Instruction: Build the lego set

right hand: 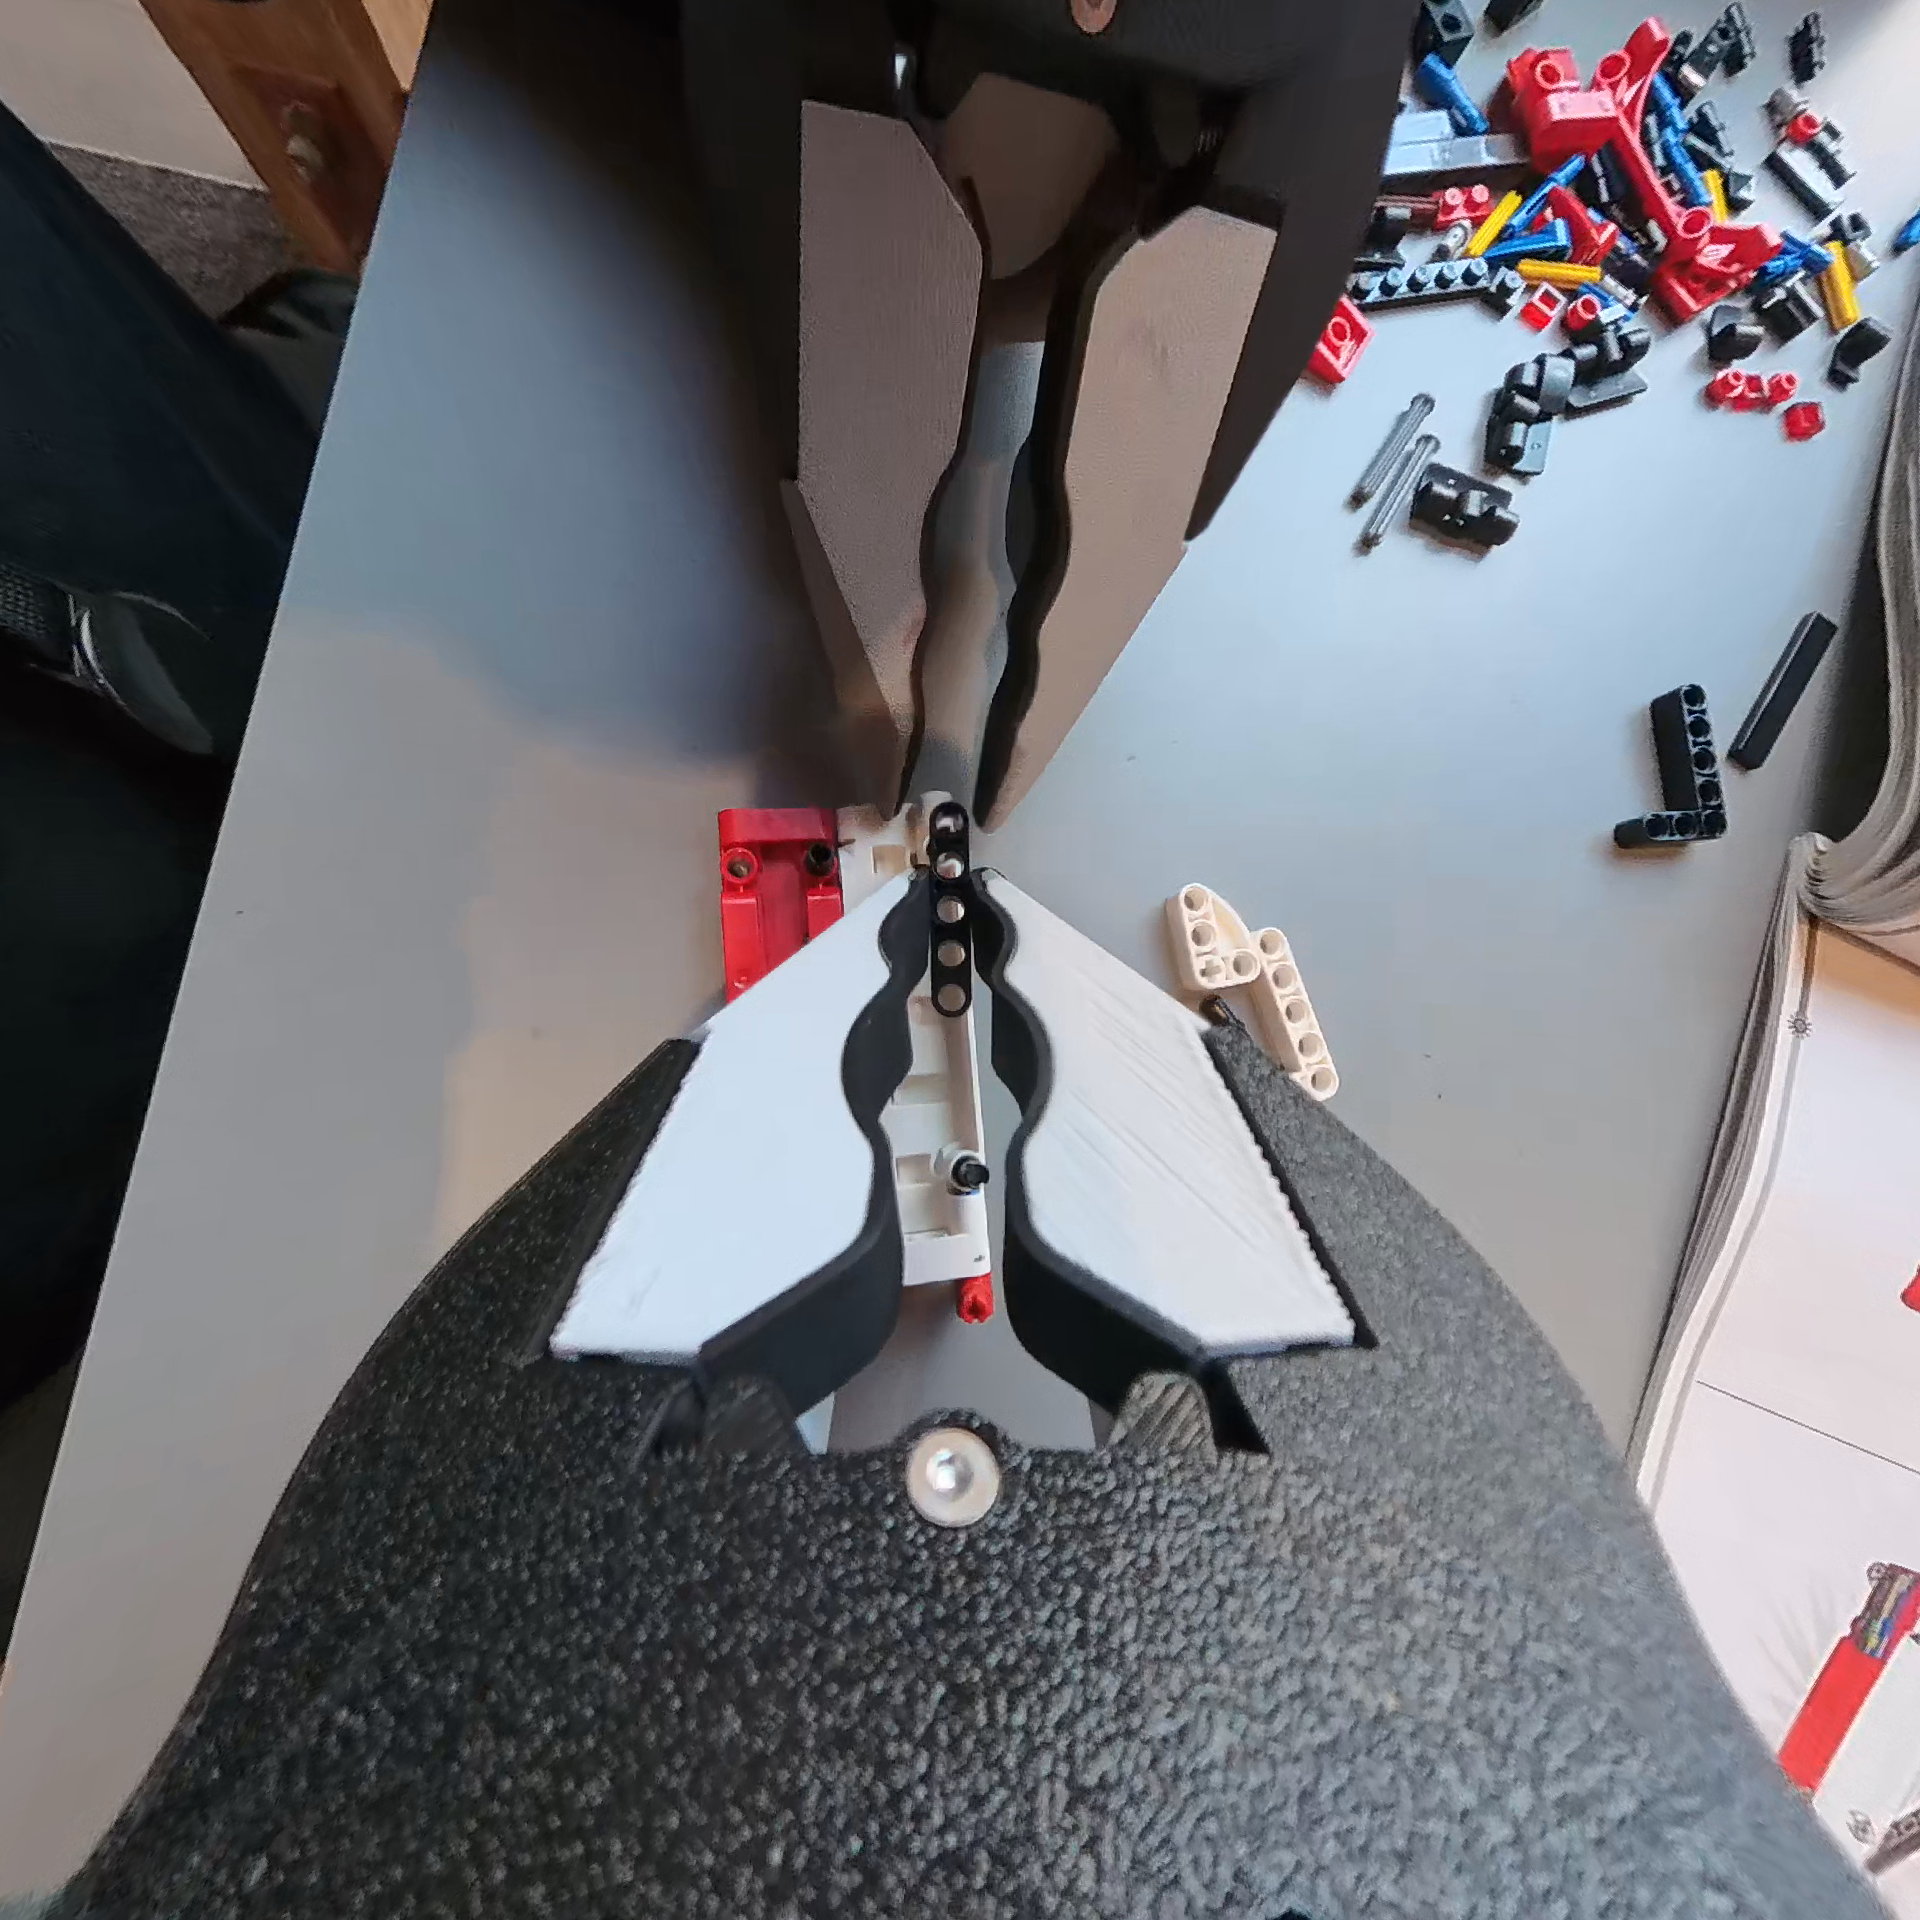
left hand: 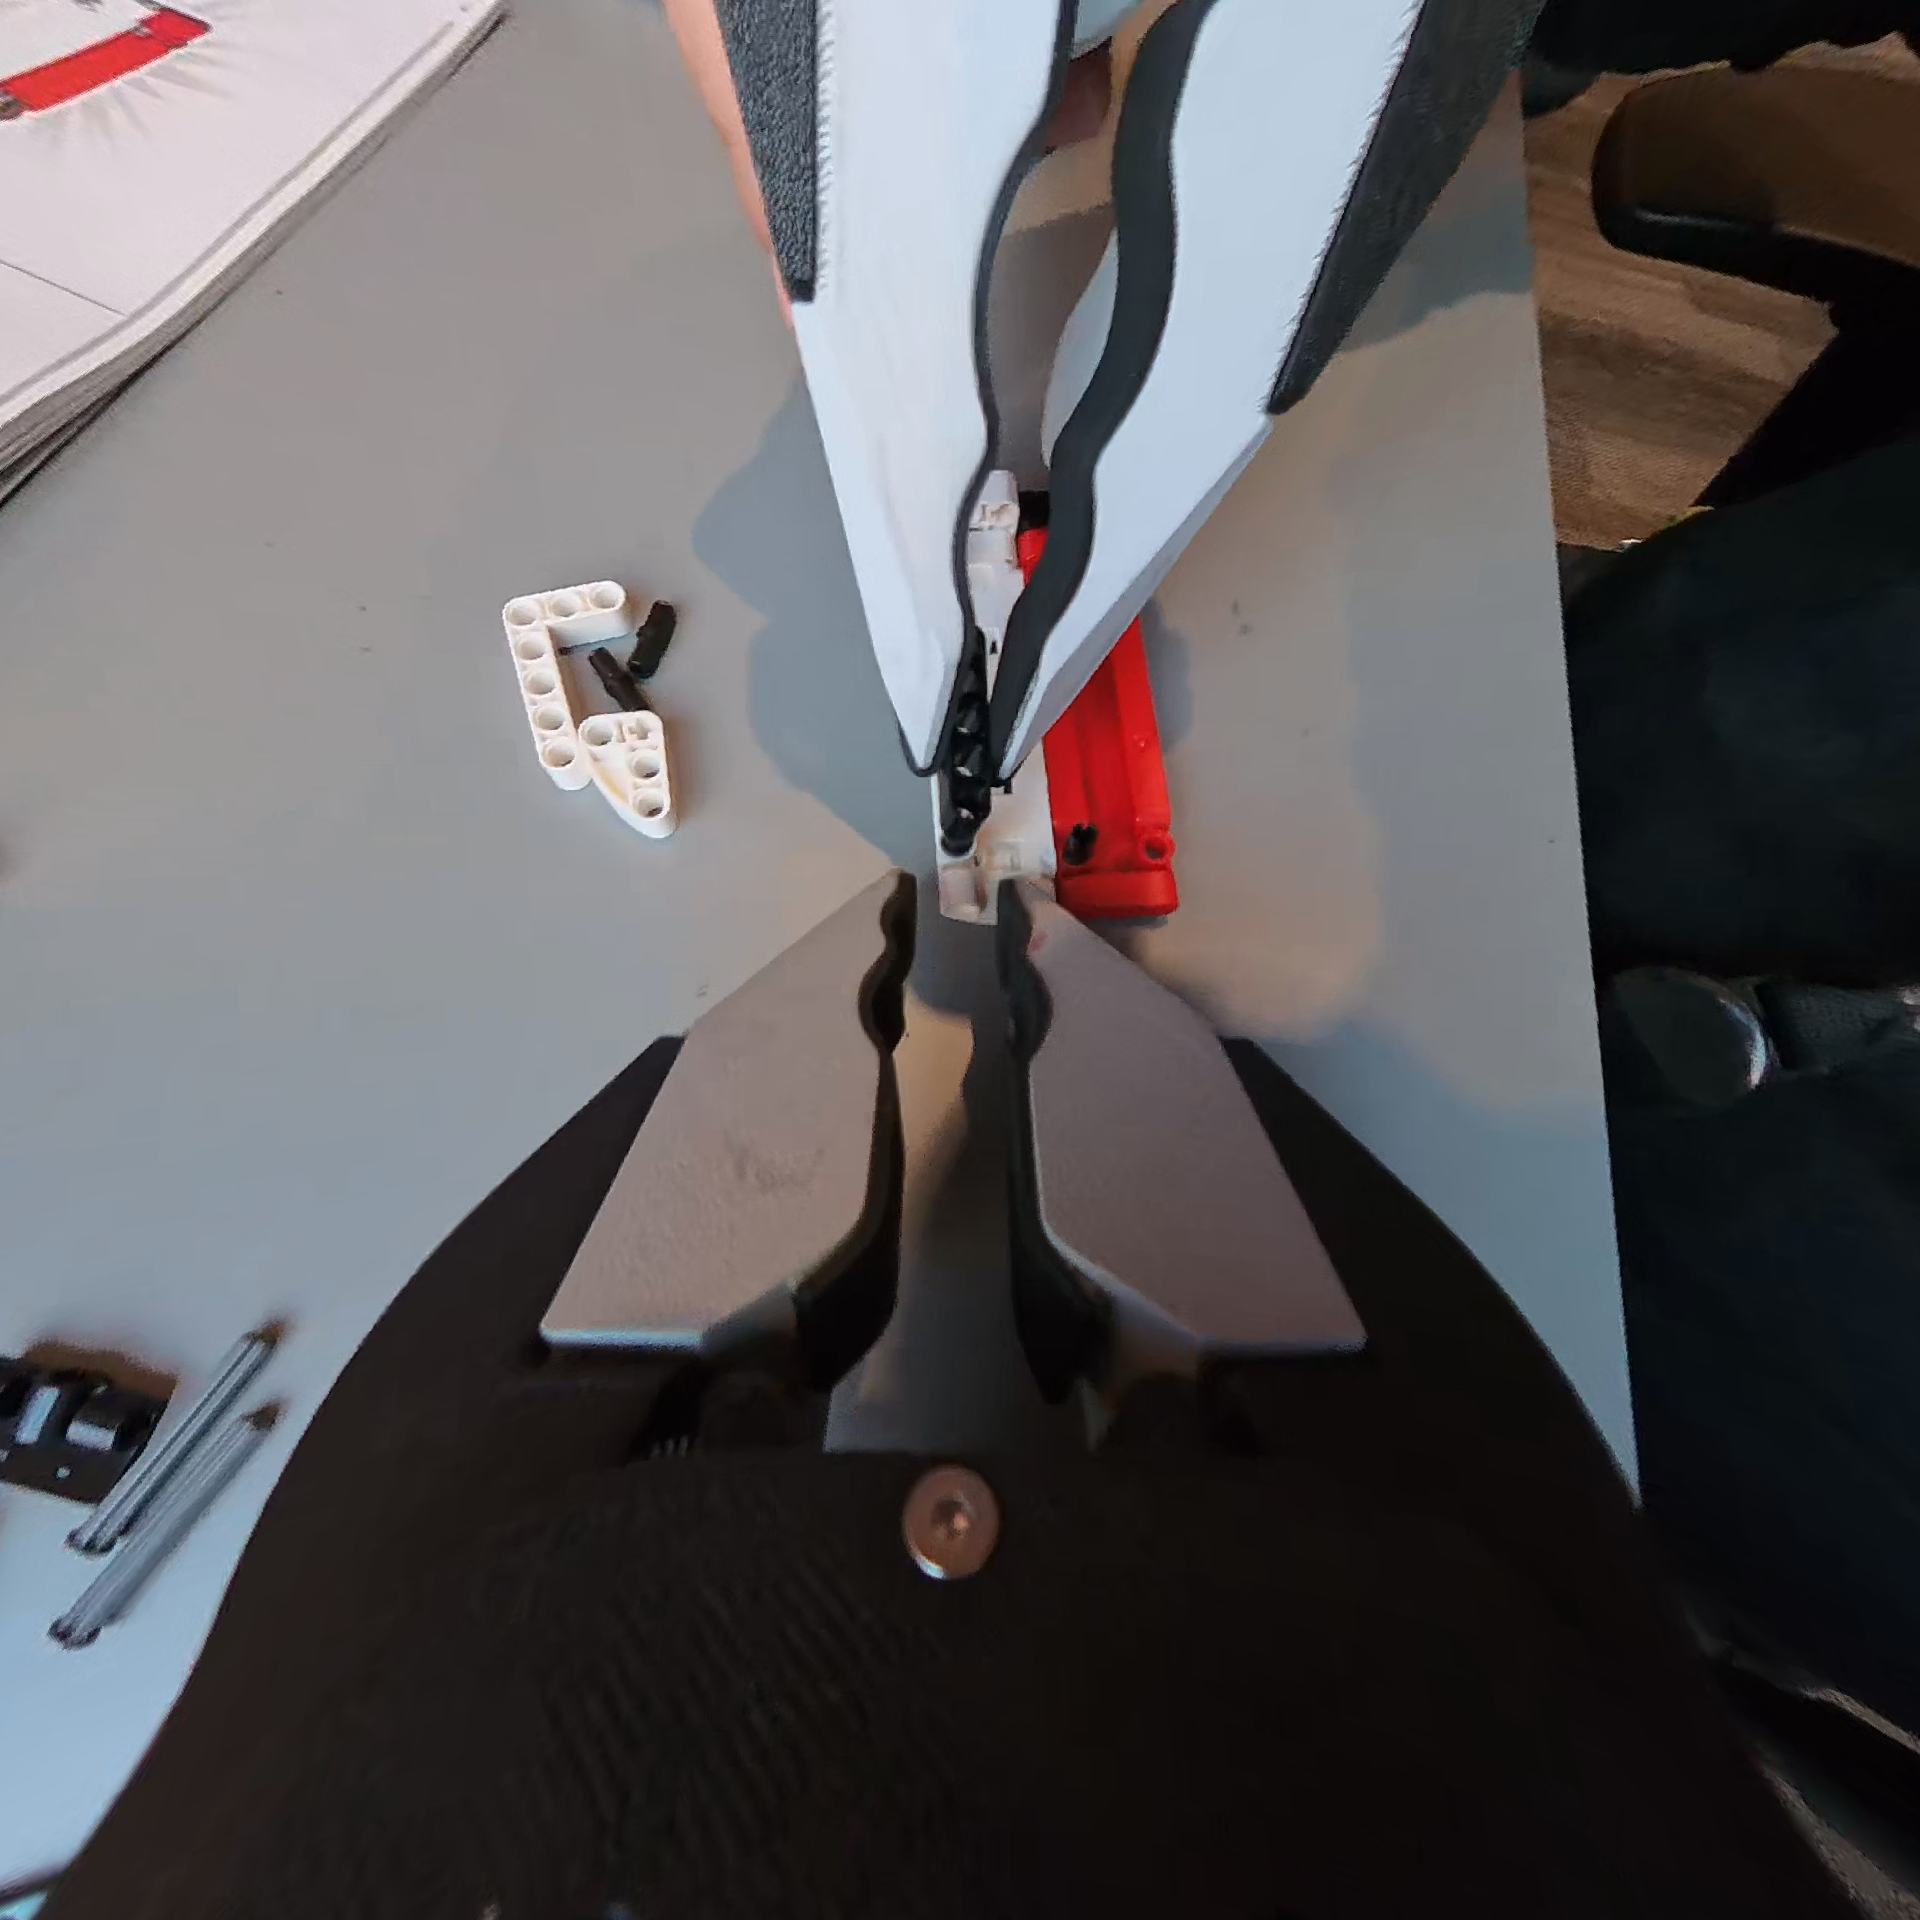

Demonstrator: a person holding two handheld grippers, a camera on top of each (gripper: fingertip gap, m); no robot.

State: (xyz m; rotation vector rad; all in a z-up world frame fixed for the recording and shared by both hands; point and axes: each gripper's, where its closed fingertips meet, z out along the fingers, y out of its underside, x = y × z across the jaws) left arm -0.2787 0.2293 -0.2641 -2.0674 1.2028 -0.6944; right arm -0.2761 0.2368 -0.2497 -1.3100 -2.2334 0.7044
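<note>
The right gripper (left hand: pixel 971 764) covers most of the white panel (left hand: pixel 987 852) and red panel (left hand: pixel 1117 821). Instruction booklet (left hand: pixel 156 208) cut by frame edge. Grey axles (left hand: pixel 166 1475) blurred.

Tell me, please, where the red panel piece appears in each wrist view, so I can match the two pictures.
Left wrist view: red panel, right of centre, beside the white assembly.
Right wrist view: red panel, left of centre, partly behind the white finger.
Shared landmark: the two loose white angled beams.
</note>
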